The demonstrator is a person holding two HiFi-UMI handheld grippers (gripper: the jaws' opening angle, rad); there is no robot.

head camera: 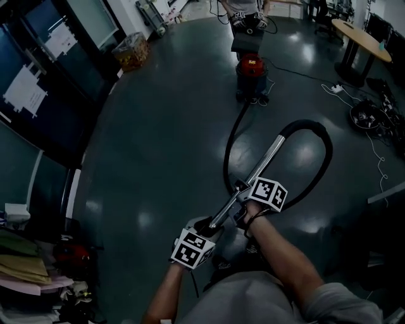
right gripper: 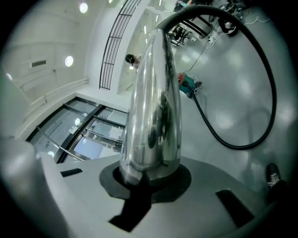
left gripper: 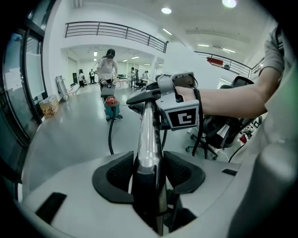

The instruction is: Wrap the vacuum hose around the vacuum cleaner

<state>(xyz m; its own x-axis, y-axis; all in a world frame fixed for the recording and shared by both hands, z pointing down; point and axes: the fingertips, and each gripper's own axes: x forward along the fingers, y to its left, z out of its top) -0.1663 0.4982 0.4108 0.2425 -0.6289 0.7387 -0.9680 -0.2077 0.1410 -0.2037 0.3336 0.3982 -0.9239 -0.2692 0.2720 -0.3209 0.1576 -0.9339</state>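
A red vacuum cleaner (head camera: 251, 68) stands far off on the dark floor. Its black hose (head camera: 326, 158) runs from the canister, curls in a wide loop and joins a shiny metal wand (head camera: 266, 161). Both grippers hold this wand, raised off the floor. My left gripper (head camera: 201, 235) is shut on the wand's lower end; its black pads press either side of the tube (left gripper: 147, 135). My right gripper (head camera: 250, 201) is shut on the wand (right gripper: 153, 107) higher up. The hose loop (right gripper: 265, 83) and the vacuum cleaner (right gripper: 187, 86) show beyond it. My right gripper's marker cube (left gripper: 182, 116) appears ahead in the left gripper view.
A person (head camera: 247, 12) stands just behind the vacuum cleaner (left gripper: 111, 108). A round table (head camera: 361, 38) and floor cables (head camera: 367, 114) lie at the right, a basket (head camera: 131, 52) at the upper left. A glass wall runs along the left, clutter (head camera: 31, 266) sits lower left, and an office chair (left gripper: 219, 130) is nearby.
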